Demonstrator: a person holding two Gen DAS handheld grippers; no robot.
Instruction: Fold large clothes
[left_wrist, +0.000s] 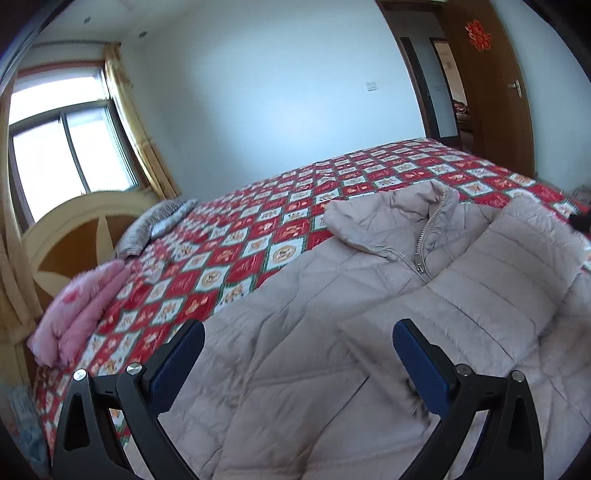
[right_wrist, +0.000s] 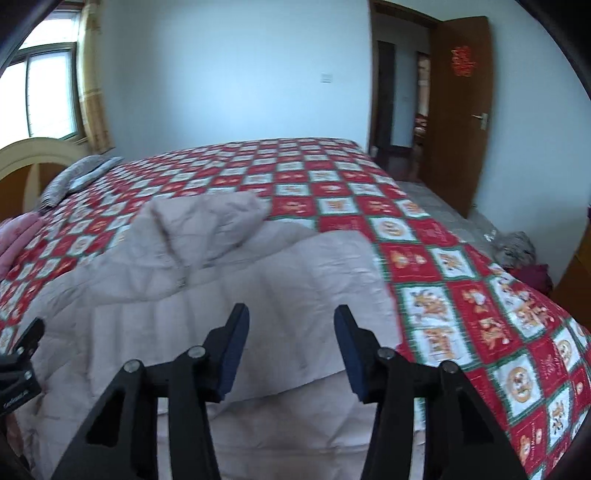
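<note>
I see the pale pink quilted down jacket (left_wrist: 332, 332) lying zipped, front up, on the red-and-white checked bedspread (left_wrist: 258, 229), one sleeve (left_wrist: 480, 295) already folded across its chest, the other side and the hem not yet folded. Its long axis runs from my left gripper (left_wrist: 299, 365) toward the collar at one o'clock. Both the left and right gripper (right_wrist: 291, 350) stand apart, holding nothing

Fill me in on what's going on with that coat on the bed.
A person is folding a pale puffer coat on the red patterned bedspread, with a claw in each hand. One sleeve already lies across the front. Right now both the left claw and the right claw are open above the coat, holding nothing.
</note>
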